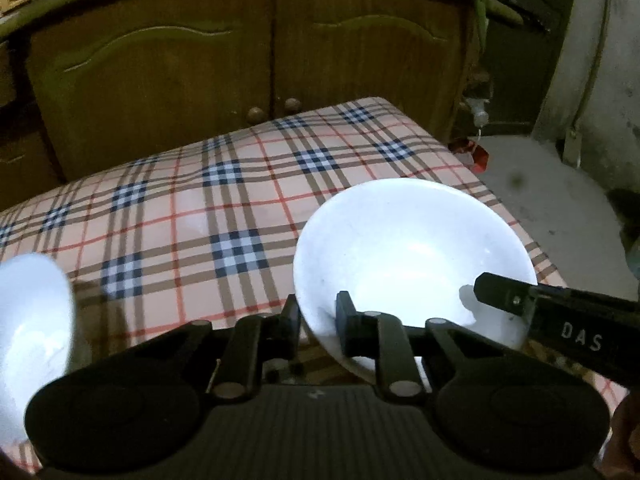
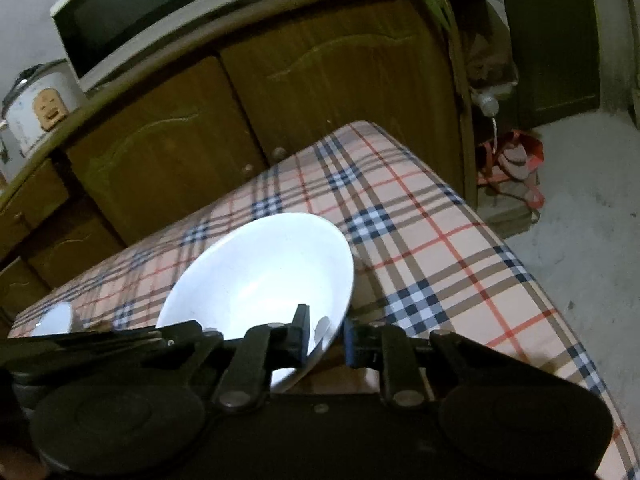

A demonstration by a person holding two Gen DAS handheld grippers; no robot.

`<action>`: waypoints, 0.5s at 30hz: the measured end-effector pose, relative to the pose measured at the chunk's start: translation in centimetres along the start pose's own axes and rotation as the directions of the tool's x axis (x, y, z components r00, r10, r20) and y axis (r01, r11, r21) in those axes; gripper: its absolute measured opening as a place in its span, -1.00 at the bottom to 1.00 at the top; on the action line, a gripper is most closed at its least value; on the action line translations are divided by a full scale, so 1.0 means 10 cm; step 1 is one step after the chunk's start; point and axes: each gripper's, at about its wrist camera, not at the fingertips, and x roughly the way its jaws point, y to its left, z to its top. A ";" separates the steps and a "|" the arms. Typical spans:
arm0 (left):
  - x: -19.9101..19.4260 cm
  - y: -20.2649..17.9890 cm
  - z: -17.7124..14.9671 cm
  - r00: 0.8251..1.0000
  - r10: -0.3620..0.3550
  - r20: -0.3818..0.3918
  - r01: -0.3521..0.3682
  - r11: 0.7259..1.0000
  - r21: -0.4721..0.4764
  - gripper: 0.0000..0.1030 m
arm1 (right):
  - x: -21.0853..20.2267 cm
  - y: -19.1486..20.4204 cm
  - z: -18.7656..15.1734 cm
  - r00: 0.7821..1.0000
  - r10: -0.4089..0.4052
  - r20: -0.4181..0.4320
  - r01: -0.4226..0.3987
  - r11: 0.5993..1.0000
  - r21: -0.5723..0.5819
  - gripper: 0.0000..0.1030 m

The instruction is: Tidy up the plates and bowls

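Both of my jaws are clamped narrow on the rim of the same white bowl (image 1: 412, 252), one on each side. My left gripper (image 1: 318, 312) has one finger outside the near-left rim and one inside; my right gripper (image 2: 326, 336) pinches the near-right rim (image 2: 256, 276) the same way. In the left view the right gripper (image 1: 496, 290) reaches in from the right edge with the letters DAS on its body.

The bowl sits on the plaid tablecloth (image 1: 192, 208), towards the near right part of the table. Its nearest edge is hidden beneath my finger linkages in both views, so I cannot tell whether its base touches the cloth or is tilted off it. Glare washes out the inside of the bowl.

A second white dish (image 1: 32, 332) lies well apart at the left; it is cut off by the picture edge and blurred, and in the right view only a sliver (image 2: 54, 316) shows behind my left gripper, so I cannot say if it is a bowl or a plate.

The cloth between and beyond the two dishes is bare up to the far edge, which stands near a wooden cabinet (image 1: 160, 72). The table's right edge (image 2: 520, 264) drops to a grey floor (image 2: 592, 216), where a red bag (image 2: 516, 156) lies beside the cabinet. A microwave (image 2: 128, 8) stands on top.
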 end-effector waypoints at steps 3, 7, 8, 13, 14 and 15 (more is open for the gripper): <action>-0.22 0.01 -0.02 1.000 0.005 0.019 -0.005 1.000 -0.010 -0.61 | -0.19 0.11 -0.01 1.000 0.005 0.021 -0.004 1.000 -0.029 -0.57; -0.59 0.00 -0.06 0.999 0.024 0.049 -0.022 0.999 -0.026 -0.61 | -0.52 0.25 -0.01 0.999 0.031 0.043 -0.029 0.999 -0.038 -0.57; -0.70 0.00 -0.09 0.998 0.031 0.058 -0.029 0.999 -0.026 -0.61 | -0.61 0.29 -0.02 0.998 0.038 0.049 -0.035 0.998 -0.046 -0.57; -1.22 -0.02 -0.22 0.993 0.062 0.097 -0.061 0.998 -0.013 -0.61 | -1.08 0.50 -0.11 0.995 0.075 0.072 -0.069 0.995 -0.077 -0.57; -1.34 -0.02 -0.26 0.992 0.071 0.108 -0.070 0.997 -0.009 -0.60 | -1.18 0.54 -0.14 0.993 0.083 0.080 -0.076 0.994 -0.080 -0.57; -1.45 -0.03 -0.31 0.990 0.079 0.116 -0.079 0.997 -0.006 -0.60 | -1.29 0.58 -0.18 0.992 0.091 0.084 -0.084 0.993 -0.081 -0.57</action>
